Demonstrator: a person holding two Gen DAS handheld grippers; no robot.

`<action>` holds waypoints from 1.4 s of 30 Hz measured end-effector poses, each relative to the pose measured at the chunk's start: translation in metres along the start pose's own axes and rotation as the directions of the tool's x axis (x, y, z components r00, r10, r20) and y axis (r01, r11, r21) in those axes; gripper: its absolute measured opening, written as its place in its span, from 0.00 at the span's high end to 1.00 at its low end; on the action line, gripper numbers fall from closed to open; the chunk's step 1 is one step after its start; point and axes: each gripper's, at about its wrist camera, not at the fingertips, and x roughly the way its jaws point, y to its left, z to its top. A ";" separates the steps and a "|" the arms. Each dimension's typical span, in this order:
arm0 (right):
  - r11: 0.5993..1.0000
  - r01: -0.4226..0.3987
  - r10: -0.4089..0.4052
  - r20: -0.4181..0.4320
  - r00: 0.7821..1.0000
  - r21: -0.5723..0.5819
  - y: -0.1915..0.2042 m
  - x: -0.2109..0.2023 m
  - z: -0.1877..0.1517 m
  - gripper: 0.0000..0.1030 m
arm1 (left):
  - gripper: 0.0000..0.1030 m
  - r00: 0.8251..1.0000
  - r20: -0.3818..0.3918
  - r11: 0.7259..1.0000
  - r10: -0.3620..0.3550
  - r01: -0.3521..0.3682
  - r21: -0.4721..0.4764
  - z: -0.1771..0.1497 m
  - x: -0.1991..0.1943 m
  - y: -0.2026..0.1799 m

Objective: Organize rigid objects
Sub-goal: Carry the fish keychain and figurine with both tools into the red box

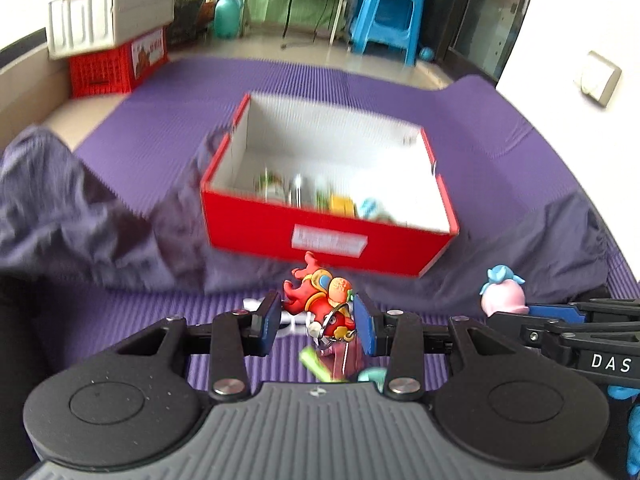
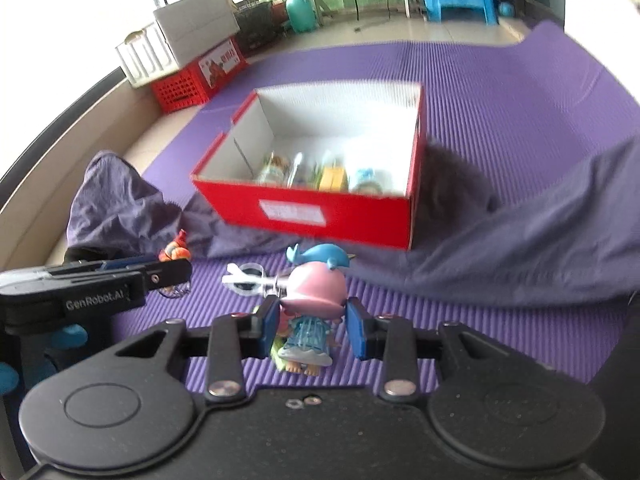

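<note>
Left gripper (image 1: pixel 316 320) has its blue pads on either side of a red figurine (image 1: pixel 320 300) with an orange head and a metal key ring; the pads sit close against it, apparently clamping it above the purple ribbed mat (image 1: pixel 160 152). Right gripper (image 2: pixel 312 320) likewise closes its blue pads around a pink-headed figurine (image 2: pixel 314 300) wearing a blue whale-shaped hat and a pale blue dress, its small feet hanging toward the mat. Ahead of both stands an open red cardboard box (image 1: pixel 328 240) with a white interior and a white label on its near wall. Several small items are lined up along the inside of that near wall: a greenish jar-like piece (image 2: pixel 274 168), a clear slim item (image 2: pixel 297 168), a yellow block (image 2: pixel 333 178) and a pale blue-and-white round piece (image 2: pixel 366 180); blur hides their details, and the rest of the box floor is bare white. Crumpled dark purple cloth (image 2: pixel 520 248) lies around the box on both sides. A white-and-black clip-like object (image 2: pixel 246 278) rests on the mat just beyond the right gripper. Farther back, a red plastic crate (image 1: pixel 116 64) carries a white bin (image 1: pixel 108 12), with a blue plastic stool (image 1: pixel 386 16) and a teal bottle (image 1: pixel 228 16) on the floor behind.
</note>
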 end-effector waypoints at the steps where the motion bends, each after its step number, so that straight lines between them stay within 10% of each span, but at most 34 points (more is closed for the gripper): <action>1: 1.000 0.006 -0.006 0.012 1.000 -0.013 0.001 -0.003 0.007 0.67 | 0.62 1.000 0.007 1.000 0.000 0.000 -0.002 0.006 -0.001 0.000; 17: 0.990 0.106 -0.091 0.149 0.985 -0.094 0.002 0.009 0.090 0.67 | 0.62 0.998 0.043 0.997 0.051 -0.053 0.053 0.085 0.026 0.000; 42: 0.983 0.158 -0.158 0.014 0.987 -0.097 -0.029 0.163 0.144 0.67 | 0.62 0.995 -0.088 0.992 0.051 -0.041 0.118 0.117 0.173 -0.003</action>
